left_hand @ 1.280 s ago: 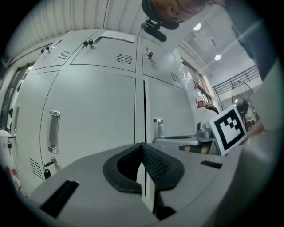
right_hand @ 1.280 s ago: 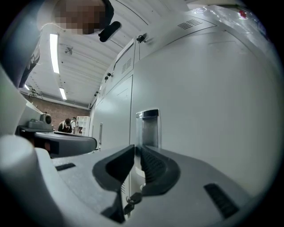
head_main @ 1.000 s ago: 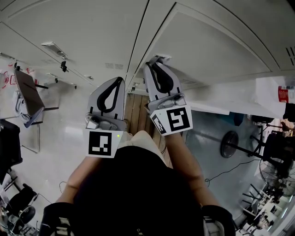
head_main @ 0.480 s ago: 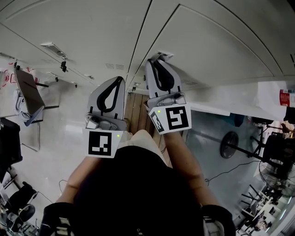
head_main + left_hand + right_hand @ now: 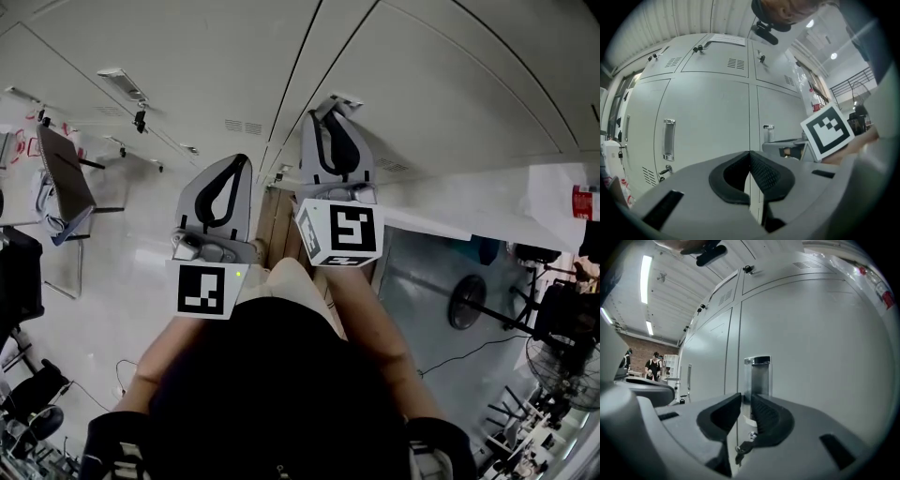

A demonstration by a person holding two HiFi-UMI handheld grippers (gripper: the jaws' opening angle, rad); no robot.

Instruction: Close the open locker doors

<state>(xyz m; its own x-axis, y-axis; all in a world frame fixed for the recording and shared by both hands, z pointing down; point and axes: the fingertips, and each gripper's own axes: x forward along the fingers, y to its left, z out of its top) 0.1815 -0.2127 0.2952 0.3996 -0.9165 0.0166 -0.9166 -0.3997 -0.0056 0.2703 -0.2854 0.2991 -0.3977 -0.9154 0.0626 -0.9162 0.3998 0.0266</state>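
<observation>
Locker door (image 5: 825, 357) fills the right tool's (image 5: 746, 398) view; that tool's jaws, just opened a little, grip nothing, the chrome handle (image 5: 757, 373) just beyond their tips. Left tool (image 5: 750, 154), on its left, is closed and empty, facing shut doors (image 5: 708, 117).

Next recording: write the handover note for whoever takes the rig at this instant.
Left claw: shut, empty, facing the lockers.
Right claw: jaws have just been opening and stand slightly apart. Tips are at the chrome handle of a door, nothing gripped.
Done: that door looks flush, and every door in view looks closed.
Left: probably back the right claw off, then check for open doors out of view.
</observation>
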